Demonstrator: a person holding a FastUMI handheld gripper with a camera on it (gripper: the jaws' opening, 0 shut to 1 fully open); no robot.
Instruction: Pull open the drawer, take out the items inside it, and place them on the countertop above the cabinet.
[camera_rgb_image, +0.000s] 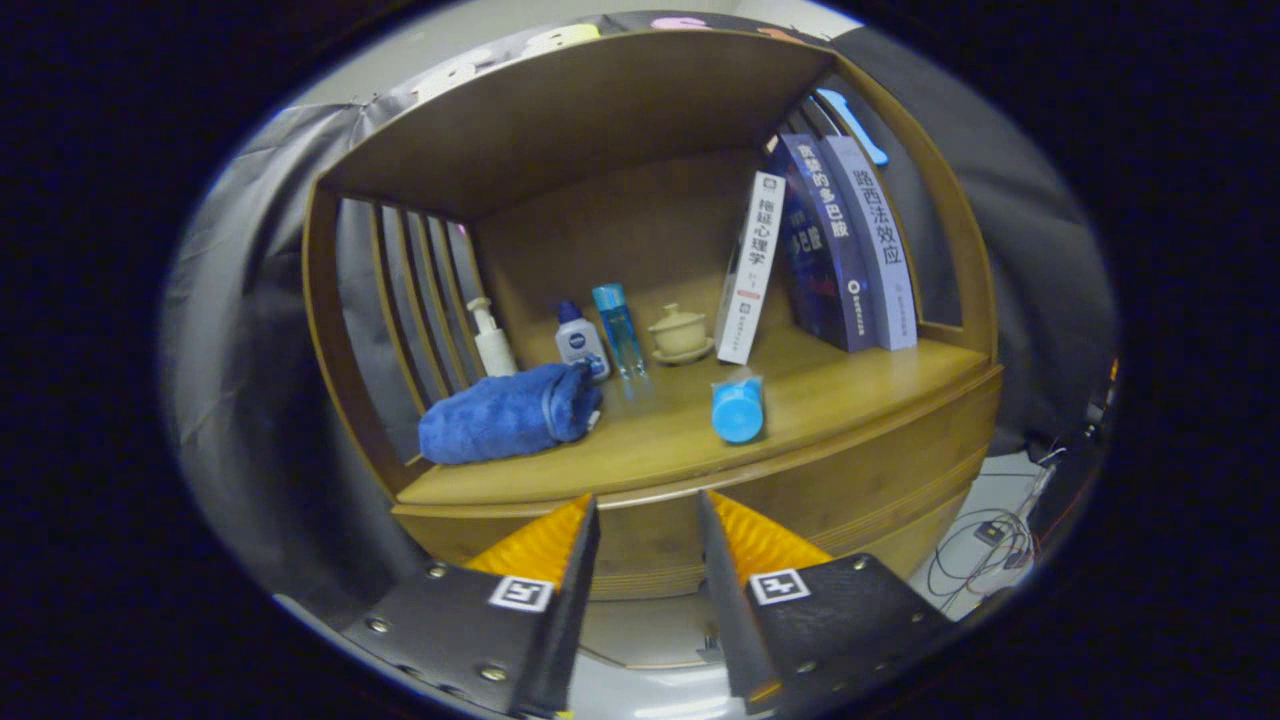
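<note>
The wooden cabinet's countertop (850, 385) lies ahead of me and slightly above my fingers. On it a blue-capped bottle (738, 408) lies on its side, cap toward me, just beyond the fingers. A rolled blue towel (505, 413) rests to its left. My gripper (647, 497) is open with nothing between the fingers, its tips close to the cabinet's front panel (880, 485) under the countertop edge. A pale surface (640, 632) shows low between the fingers; I cannot tell whether it is the drawer's inside.
At the back of the countertop stand a white pump bottle (492, 340), a white bottle with a blue cap (580, 340), a clear blue bottle (618, 328) and a lidded cup (680, 332). Three books (850, 250) lean at the right. Cables (985, 545) lie on the floor, lower right.
</note>
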